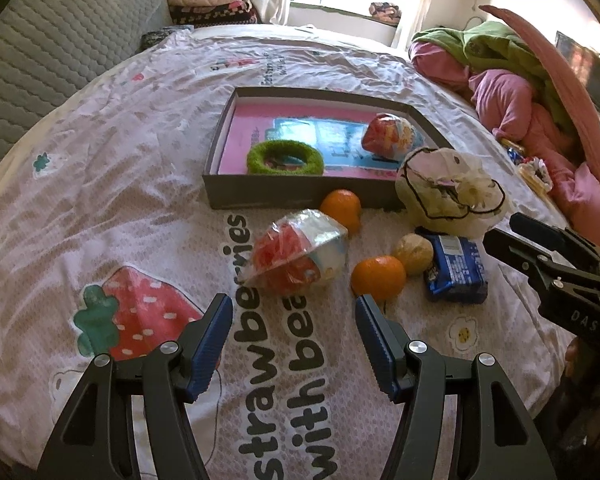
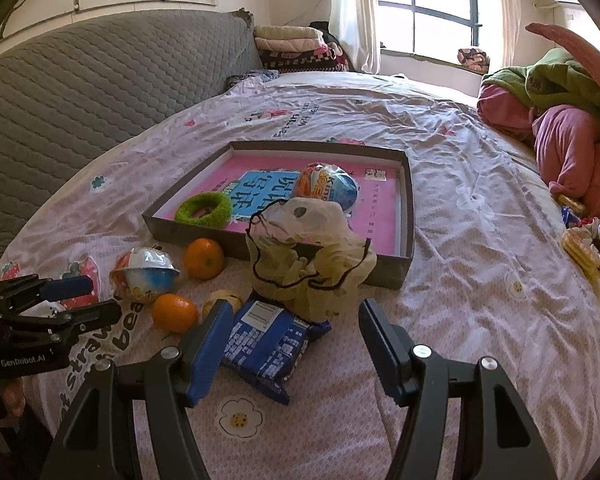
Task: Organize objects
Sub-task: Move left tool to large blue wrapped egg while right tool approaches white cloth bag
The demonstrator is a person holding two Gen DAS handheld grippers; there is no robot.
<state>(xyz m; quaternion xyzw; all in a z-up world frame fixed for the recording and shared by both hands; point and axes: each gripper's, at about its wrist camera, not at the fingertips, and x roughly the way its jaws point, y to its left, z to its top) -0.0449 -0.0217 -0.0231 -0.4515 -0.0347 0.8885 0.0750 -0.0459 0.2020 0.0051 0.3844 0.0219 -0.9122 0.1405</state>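
sorting is part done, by the look of it: the shallow box (image 1: 300,196) on the bed already holds a green fuzzy ring (image 1: 285,157) and one wrapped toy egg (image 1: 390,136). the rest lies on the bedspread (image 1: 120,184) in front of the box — a second wrapped toy egg (image 1: 298,250), two oranges, one touching the box's front wall (image 1: 341,208) and one nearer (image 1: 378,277), a brownish round fruit (image 1: 413,253) just beside the nearer orange, a blue snack packet (image 2: 270,346), and a pale drawstring pouch (image 2: 308,258) leaning over the box's front edge.

left gripper (image 1: 294,344): jaws spread wide, nothing between them, hovering short of the loose egg and the nearer orange. right gripper (image 2: 290,354): jaws likewise parted and holding nothing, lined up over the blue packet, whose near end lies between the fingers.

judgement: the step in hand is the approach to the next pick. the right side looks closest to a grasp, on the packet; it would need to lower and close across the packet's width, then carry it over the box wall. the left would need to advance to the egg — crinkly wrap and a rounded body may slip or roll.

surface: a soft, wrinkled pink-white printed spread, poor footing for round fruit. room: a bedroom with a grey quilted headboard (image 2: 100,92), folded blankets (image 2: 292,46), a bright window (image 2: 432,4), and heaped pink and green bedding (image 1: 512,80) to the right.
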